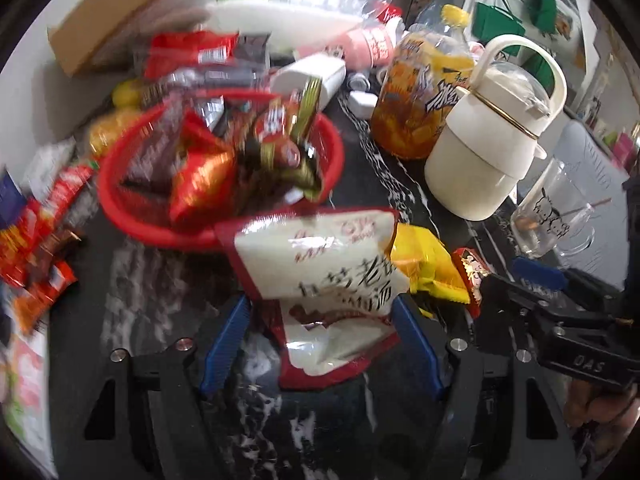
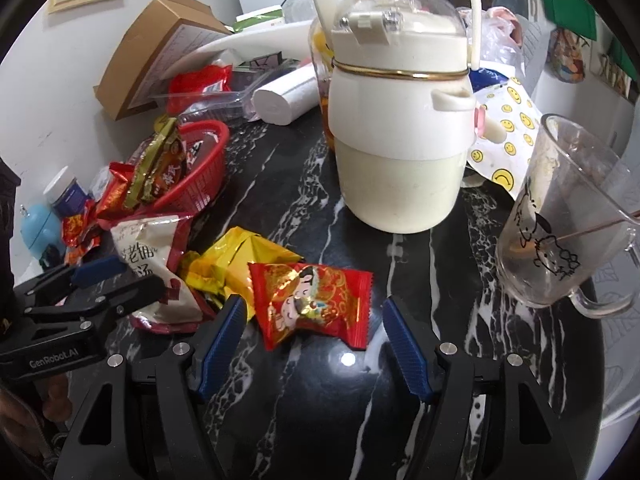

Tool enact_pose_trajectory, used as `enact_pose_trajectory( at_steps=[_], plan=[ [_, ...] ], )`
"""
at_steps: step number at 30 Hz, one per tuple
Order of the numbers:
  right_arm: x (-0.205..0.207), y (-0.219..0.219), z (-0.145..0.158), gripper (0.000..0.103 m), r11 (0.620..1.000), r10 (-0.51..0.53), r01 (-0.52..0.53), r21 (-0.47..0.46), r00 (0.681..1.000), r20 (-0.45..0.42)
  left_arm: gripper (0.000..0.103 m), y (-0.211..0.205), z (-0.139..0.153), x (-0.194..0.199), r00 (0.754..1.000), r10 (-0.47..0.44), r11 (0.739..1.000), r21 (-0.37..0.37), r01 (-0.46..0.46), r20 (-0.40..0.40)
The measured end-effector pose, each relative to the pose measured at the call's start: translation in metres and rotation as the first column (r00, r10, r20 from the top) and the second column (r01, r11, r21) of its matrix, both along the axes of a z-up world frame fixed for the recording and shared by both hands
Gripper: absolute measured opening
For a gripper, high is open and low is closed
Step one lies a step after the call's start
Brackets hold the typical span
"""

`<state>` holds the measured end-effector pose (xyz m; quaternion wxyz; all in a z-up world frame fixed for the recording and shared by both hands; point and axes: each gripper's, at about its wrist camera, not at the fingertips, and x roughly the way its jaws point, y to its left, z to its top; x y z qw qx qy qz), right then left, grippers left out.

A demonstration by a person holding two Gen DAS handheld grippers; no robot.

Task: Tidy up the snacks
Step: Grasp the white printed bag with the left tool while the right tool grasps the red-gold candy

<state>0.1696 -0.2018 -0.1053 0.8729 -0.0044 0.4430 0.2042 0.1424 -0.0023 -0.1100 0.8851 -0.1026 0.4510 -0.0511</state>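
The white-and-red crinkly snack bag lies on the black marble tabletop just in front of the red plastic basket heaped with snacks, sitting between the left gripper fingers — spread, not pinching it. The right gripper is spread too, over a small red foil candy packet — yellow foil wrapper beside it, cream kettle behind.

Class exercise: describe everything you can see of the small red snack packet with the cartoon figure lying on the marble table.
The red snack packet is a glossy foil pillow pack with crimped ends, printed with gold patterns and a cartoon figure. It lies flat, sealed and slightly tilted on the black marble table, between the open fingers of the right gripper, untouched. Its left edge overlaps the yellow packet.
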Motion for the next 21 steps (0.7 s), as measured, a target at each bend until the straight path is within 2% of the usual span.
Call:
enact_pose_trajectory(
  at_steps=[4, 12, 14, 16, 18, 21],
  plan=[
    [0.009, 0.000, -0.008, 0.071, 1.000, 0.008, -0.008, 0.008, 1.000, -0.021, 0.074, 0.005, -0.007, 0.005, 0.999, 0.009, 0.997, -0.081, -0.011, -0.034],
    [0.020, 0.001, -0.021, 0.068, 1.000, 0.008, -0.008, 0.007, 0.999, -0.047, 0.074, 0.001, -0.005, 0.005, 1.000, -0.009, 0.995, -0.096, 0.009, -0.003],
    [0.021, 0.004, -0.022, 0.064, 1.000, 0.011, -0.011, 0.004, 0.999, -0.040, 0.074, 0.001, -0.005, 0.006, 1.000, -0.008, 0.994, -0.107, 0.007, -0.002],
    [0.020, 0.003, -0.022, 0.054, 1.000, 0.014, -0.013, 0.010, 0.999, -0.033, 0.074, -0.001, -0.008, 0.011, 1.000, -0.009, 0.994, -0.112, 0.008, -0.011],
    [0.019, 0.001, -0.022, 0.049, 1.000, 0.013, -0.012, 0.018, 0.999, -0.034, 0.074, -0.002, -0.009, 0.012, 1.000, -0.009, 0.993, -0.119, 0.008, -0.013],
    [0.019, -0.001, -0.023, 0.044, 1.000, 0.013, -0.012, 0.028, 0.999, -0.034, 0.074, -0.004, -0.011, 0.014, 1.000, -0.010, 0.992, -0.128, 0.009, -0.012]
  ],
)
